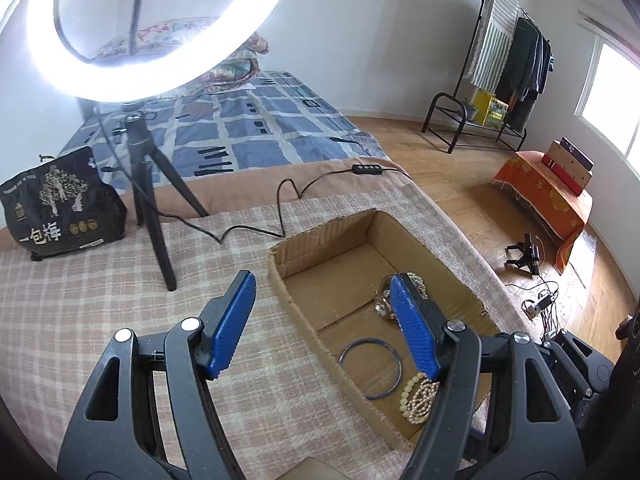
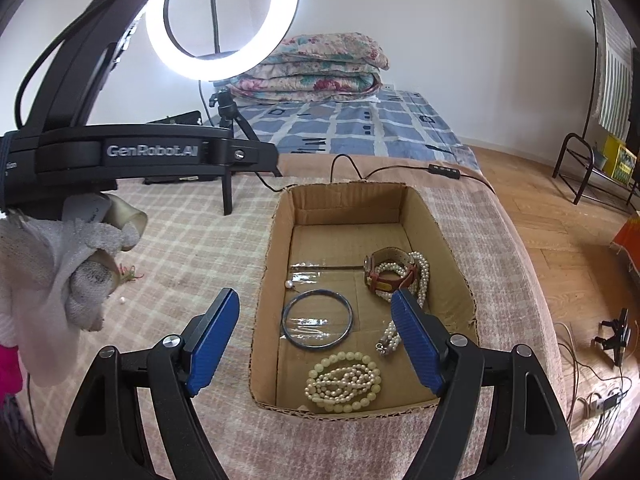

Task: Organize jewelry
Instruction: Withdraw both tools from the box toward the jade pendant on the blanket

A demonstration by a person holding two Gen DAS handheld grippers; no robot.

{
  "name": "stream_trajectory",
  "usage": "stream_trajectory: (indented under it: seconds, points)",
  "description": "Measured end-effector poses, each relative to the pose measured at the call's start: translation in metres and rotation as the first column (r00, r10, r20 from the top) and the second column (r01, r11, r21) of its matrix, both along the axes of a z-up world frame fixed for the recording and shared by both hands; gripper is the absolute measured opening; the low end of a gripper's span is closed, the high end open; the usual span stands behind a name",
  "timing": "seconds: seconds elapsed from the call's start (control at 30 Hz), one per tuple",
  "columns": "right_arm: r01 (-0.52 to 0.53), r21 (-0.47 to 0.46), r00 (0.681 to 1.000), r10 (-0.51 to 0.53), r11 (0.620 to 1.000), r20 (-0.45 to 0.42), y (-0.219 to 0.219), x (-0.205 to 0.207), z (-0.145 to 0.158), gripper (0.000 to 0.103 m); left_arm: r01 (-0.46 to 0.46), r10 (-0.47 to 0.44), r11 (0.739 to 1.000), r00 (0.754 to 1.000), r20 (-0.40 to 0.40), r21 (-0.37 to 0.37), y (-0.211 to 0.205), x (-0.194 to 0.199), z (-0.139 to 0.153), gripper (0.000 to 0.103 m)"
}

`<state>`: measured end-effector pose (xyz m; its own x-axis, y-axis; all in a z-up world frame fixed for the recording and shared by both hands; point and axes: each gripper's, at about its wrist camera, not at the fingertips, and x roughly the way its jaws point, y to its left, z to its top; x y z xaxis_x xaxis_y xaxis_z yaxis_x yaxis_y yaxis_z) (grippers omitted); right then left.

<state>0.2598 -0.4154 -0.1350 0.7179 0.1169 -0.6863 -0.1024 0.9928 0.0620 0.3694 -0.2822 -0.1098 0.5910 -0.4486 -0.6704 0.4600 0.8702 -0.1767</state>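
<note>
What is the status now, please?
Left gripper open, right gripper open, both empty. Bangle, watch, pearls in box. Loose pearl on blanket.

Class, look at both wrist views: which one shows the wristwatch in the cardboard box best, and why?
The right wrist view. There the wristwatch lies unobstructed in the cardboard box, its red-brown strap plain. In the left wrist view a blue finger of the left tongs hides most of it; only its face shows.

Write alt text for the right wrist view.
An open cardboard box on a plaid-covered bed holds a dark bangle, pearl strands and a red-strapped watch. The open right gripper hovers before it, empty; a lit ring light stands behind.
</note>
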Motion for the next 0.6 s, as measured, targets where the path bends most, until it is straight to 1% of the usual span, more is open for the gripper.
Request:
stream_trajectory:
  seconds: [0.13, 0.3, 0.43, 0.6]
  points:
    - [-0.003, 0.018, 1.0, 0.003, 1.0, 0.006, 0.008, 0.001, 0.004, 0.078, -0.021, 0.021, 1.0, 1.0, 0.006, -0.007, 0.026, -0.003, 0.006, 0.072]
    - [-0.029, 0.02, 0.999, 0.029, 0.999, 0.037, 0.024, 0.002, 0.013, 0.078, -0.065, 0.065, 0.998, 0.998, 0.013, -0.011, 0.065, -0.006, 0.015, 0.072]
    - [-0.072, 0.03, 0.997, 0.07, 0.997, 0.044, 0.042, 0.004, 0.017, 0.078, -0.099, 0.099, 0.995, 0.995, 0.029, -0.019, 0.1, -0.012, 0.024, 0.072]
    - [-0.075, 0.036, 0.996, 0.073, 0.997, 0.046, 0.059, 0.011, 0.016, 0.078, -0.138, 0.139, 0.99, 0.989, 0.041, -0.031, 0.148, -0.027, 0.028, 0.072]
